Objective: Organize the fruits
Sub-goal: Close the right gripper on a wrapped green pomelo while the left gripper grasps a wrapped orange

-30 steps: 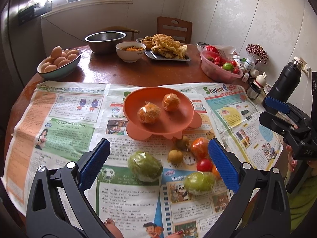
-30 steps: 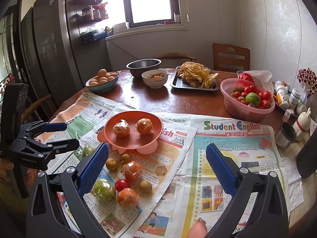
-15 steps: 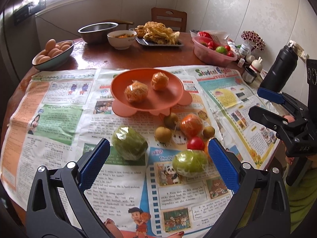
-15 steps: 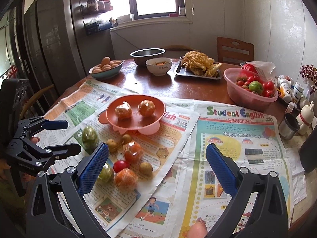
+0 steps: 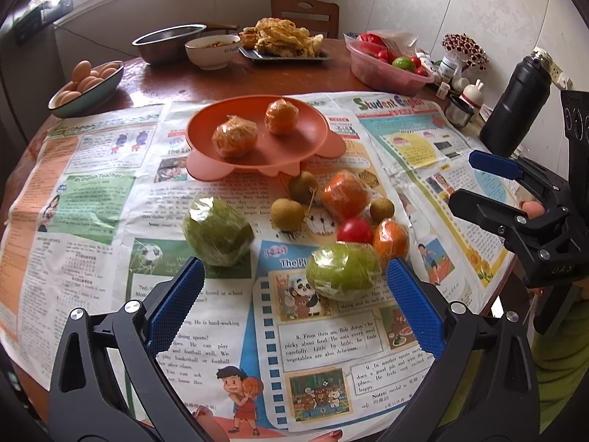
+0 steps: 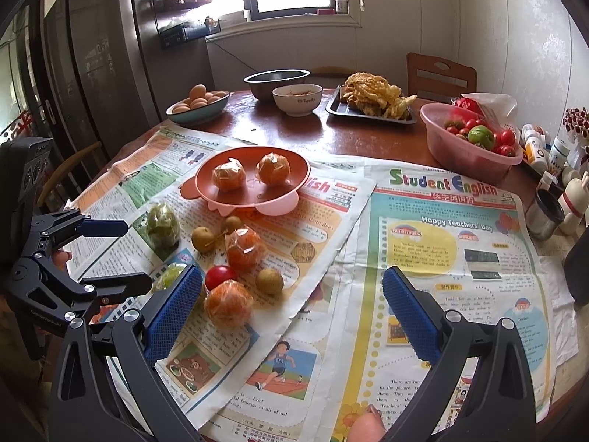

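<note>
**Fruit sorting: both tongs empty above loose fruit**

Left tongs [image 5: 294,294] spread wide, empty, lower centre, framing two wrapped green fruits [image 5: 344,270], presumably next pick; right tongs [image 6: 292,302] likewise agape, holding nothing; orange plate [image 5: 313,143], upper centre, carries two wrapped oranges [image 5: 234,141]; remaining fruit lies on the newspaper-covered desk [image 5: 110,191].

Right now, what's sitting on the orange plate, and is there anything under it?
Two plastic-wrapped oranges sit apart on the orange plate. The plate stands on the newspaper; whatever lies directly under its base is covered and cannot be seen.
</note>
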Demonstrator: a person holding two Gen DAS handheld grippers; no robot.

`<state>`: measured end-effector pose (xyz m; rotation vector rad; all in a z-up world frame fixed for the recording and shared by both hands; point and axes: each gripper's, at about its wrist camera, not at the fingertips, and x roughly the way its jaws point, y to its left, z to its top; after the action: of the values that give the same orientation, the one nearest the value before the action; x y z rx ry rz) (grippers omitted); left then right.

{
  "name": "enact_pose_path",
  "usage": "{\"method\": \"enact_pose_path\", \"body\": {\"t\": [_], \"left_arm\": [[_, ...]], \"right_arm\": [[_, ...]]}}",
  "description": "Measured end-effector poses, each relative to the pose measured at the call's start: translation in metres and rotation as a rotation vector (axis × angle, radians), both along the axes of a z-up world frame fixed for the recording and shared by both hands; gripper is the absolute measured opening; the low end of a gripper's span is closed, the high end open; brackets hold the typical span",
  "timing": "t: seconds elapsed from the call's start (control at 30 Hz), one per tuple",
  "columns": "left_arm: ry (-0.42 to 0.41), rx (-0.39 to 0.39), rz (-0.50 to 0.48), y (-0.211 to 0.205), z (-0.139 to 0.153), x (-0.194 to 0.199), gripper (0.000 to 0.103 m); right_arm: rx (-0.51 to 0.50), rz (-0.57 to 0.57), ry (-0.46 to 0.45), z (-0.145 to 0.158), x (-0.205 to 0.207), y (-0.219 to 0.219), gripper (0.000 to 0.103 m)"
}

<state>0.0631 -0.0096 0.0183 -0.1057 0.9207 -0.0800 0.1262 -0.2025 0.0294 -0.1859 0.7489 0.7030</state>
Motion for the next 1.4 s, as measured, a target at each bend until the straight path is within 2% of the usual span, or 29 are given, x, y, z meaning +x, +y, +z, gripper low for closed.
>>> {"method": "enact_pose_path", "body": {"t": [0.6, 0.77, 0.83, 1.07, 1.2, 1.4], "left_arm": [[0.045, -0.048, -0.079, -0.014, -0.022, 0.004, 0.092], [0.067, -0.046, -0.100, -0.019, -0.031, 0.012, 0.084], [0.071, -0.043, -0.103, -0.020, -0.033, 0.013, 0.077], [0.066, -0.045, -0.120, -0.021, -0.038, 0.021, 0.061], [0.062, -0.062, -0.137, -0.021, -0.037, 0.024, 0.047], [0.062, -0.071, -0.127, -0.015, -0.037, 0.022, 0.045]], "right_arm": [[-0.076, 0.028, 0.029, -0.023, -0.007, -0.006, 0.098], [-0.091, 0.023, 0.041, -0.030, -0.006, -0.011, 0.098], [-0.088, 0.025, 0.046, -0.031, -0.006, -0.013, 0.098], [-0.082, 0.045, 0.062, -0.037, -0.004, -0.009, 0.098], [-0.077, 0.068, 0.075, -0.040, -0.004, -0.004, 0.098], [-0.077, 0.112, 0.082, -0.045, -0.006, 0.009, 0.096]]}}
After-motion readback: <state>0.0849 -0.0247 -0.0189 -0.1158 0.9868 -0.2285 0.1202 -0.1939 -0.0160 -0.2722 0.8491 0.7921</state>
